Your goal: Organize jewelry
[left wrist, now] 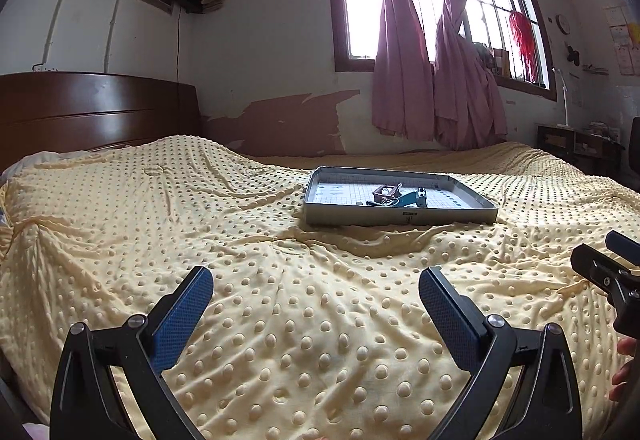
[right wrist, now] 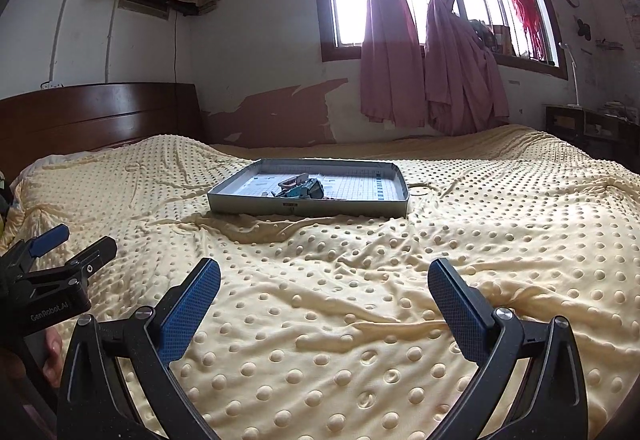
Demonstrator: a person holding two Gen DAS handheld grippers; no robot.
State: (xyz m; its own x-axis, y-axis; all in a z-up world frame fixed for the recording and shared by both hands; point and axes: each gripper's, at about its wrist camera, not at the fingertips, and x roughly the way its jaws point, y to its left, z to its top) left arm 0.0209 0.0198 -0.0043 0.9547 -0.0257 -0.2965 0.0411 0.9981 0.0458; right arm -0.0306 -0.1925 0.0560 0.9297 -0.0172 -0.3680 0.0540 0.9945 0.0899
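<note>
A shallow grey metal tray (left wrist: 400,217) (right wrist: 308,209) lies on the yellow dotted bedspread, well ahead of both grippers. A small heap of jewelry (left wrist: 396,195) (right wrist: 298,187) sits in its middle: a brown square piece, a teal piece and some dark bits. A thin ring-like loop (right wrist: 419,189) lies on the blanket just right of the tray. My left gripper (left wrist: 316,282) stands open over bare blanket, nothing between its blue pads. My right gripper (right wrist: 324,274) is open too, likewise holding nothing. Each gripper shows at the edge of the other's view.
The bedspread (left wrist: 280,320) is rumpled with folds in front of the tray. A dark wooden headboard (left wrist: 92,112) stands at the left. Behind the bed are a peeling wall, a window with pink curtains (left wrist: 420,72) and a low shelf (left wrist: 576,144) at the right.
</note>
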